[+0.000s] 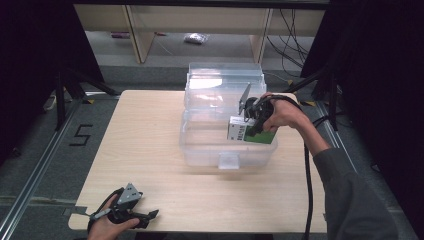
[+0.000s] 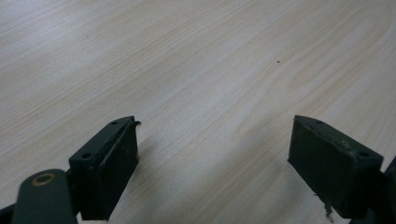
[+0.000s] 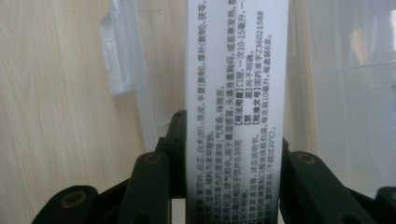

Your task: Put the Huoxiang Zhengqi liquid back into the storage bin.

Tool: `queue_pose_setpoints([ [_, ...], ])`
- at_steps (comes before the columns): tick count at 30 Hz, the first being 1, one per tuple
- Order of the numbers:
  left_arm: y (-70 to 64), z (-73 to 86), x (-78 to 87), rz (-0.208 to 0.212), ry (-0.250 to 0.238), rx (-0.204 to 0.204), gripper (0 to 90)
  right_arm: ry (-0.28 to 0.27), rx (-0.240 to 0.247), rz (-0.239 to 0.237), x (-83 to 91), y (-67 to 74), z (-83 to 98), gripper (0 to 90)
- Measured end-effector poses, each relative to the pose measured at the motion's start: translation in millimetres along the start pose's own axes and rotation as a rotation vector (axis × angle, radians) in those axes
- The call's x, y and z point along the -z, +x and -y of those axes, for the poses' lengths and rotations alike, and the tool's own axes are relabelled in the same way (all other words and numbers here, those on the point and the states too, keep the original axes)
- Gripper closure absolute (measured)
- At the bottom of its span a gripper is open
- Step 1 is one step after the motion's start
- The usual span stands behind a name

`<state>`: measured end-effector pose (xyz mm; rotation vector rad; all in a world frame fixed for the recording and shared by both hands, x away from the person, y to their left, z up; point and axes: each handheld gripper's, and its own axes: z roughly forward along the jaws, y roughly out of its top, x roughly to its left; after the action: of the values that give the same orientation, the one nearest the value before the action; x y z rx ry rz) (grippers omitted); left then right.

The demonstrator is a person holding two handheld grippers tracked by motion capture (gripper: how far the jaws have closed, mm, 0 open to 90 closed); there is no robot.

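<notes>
The right gripper (image 1: 251, 121) clamped a white-and-green box (image 1: 250, 132) above the clear bin's (image 1: 227, 150) right end, mid-desk. The left gripper (image 1: 141, 217) rested wide, empty, at the near-left corner. Clipping the bin's rim could have twisted the box loose.

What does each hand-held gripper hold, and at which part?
The right hand-held gripper clamps the green-and-white box across its narrow sides. The left hand-held gripper holds nothing.

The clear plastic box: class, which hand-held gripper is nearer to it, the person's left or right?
Right. The right hand-held gripper holds a carton over the clear plastic box; the left hand-held gripper sits far away at the table's near corner.
</notes>
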<state>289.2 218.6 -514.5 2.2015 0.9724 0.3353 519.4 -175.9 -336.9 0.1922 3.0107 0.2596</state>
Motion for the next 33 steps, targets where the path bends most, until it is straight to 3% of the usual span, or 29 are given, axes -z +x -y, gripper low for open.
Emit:
queue_pose_setpoints([
  [2, -0.3, -0.3, -0.5, 0.001, -0.001, 0.0, 15.4, 0.015, -0.019, -0.013, -5.1, -0.3, 1.5, 65.2],
  [4, -1.0, -0.3, -1.4, -0.006, -0.011, 0.017, 15.4, 0.007, 0.0, -0.021, -10.9, -2.2, 2.8, 65.2],
  [5, -1.0, 0.0, -1.3, 0.0, -0.016, 0.016, 15.4, 0.008, -0.019, -0.031, -14.3, -1.7, 3.3, 65.1],
  [6, 0.0, -0.2, -1.0, 0.003, -0.005, 0.001, 15.4, 0.018, -0.006, -0.026, -16.1, -3.4, 4.2, 65.2],
  [9, -1.0, 0.1, -1.9, -0.005, -0.013, 0.011, 15.4, 0.022, 0.007, -0.031, -22.8, -5.4, 6.1, 65.1],
  [10, -0.7, 0.2, -2.2, -0.003, -0.017, 0.015, 15.4, 0.022, -0.03, -0.041, -24.5, -3.3, 6.7, 65.1],
  [12, 0.3, 0.0, -0.7, 0.003, -0.002, -0.002, 15.4, 0.032, -0.006, -0.032, -28.8, -5.7, 8.9, 65.1],
  [13, -1.1, 0.1, -1.7, -0.003, -0.014, 0.014, 15.4, 0.026, -0.025, -0.048, -31.2, -4.1, 8.8, 65.1],
  [16, -1.2, -0.1, -1.7, -0.005, -0.012, 0.014, 15.4, 0.036, 0.029, -0.044, -39.5, -7.3, 11.3, 65.1],
  [18, -0.8, -0.1, -2.1, -0.004, -0.012, 0.011, 15.4, 0.031, 0.004, -0.064, -44.4, -5.6, 12.0, 65.0],
  [22, -1.1, 0.1, -1.8, -0.005, -0.015, 0.014, 15.4, 0.027, 0.004, -0.064, -49.9, -5.3, 13.1, 65.0],
  [24, -1.3, 0.1, -2.0, -0.005, -0.013, 0.011, 15.4, 0.033, 0.04, -0.053, -52.8, -8.1, 13.9, 64.9],
  [26, -1.1, -0.2, -1.8, -0.006, -0.011, 0.015, 15.4, 0.032, 0.035, -0.056, -56.2, -8.2, 14.3, 64.9],
  [27, -1.0, 0.1, -1.8, -0.005, -0.013, 0.013, 15.4, 0.032, -0.004, -0.075, -58.0, -6.3, 14.4, 64.9],
  [33, -0.5, 0.2, -1.5, 0.003, -0.011, 0.008, 15.4, 0.043, 0.006, -0.076, -66.0, -7.0, 15.8, 64.9],
])
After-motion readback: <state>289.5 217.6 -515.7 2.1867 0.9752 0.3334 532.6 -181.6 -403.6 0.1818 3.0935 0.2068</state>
